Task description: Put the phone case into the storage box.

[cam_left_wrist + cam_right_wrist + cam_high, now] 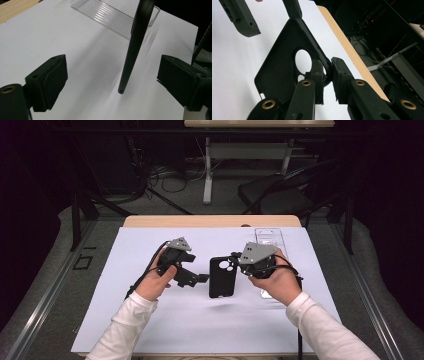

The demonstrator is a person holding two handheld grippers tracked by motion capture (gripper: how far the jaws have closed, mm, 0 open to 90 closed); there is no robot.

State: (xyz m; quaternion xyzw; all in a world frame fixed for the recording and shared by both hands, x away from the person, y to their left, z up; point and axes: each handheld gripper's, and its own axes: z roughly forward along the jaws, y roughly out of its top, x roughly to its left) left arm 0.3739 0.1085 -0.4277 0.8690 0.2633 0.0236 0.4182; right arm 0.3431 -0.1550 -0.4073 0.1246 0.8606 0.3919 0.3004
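Two tools meet over the white worktop (pixel 150 320). The right tool (pixel 327 75) is clamped on the black phone case's (pixel 222 277) edge, holding it upright; the left tool (pixel 112 80) stands apart around its lower end, touching nothing.

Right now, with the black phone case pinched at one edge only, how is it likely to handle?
The phone case looks thin and hollow, so probably light. Held by the right gripper at its rim, it keeps its shape, suggesting fair stiffness. That narrow edge grip may let it pivot or slip.
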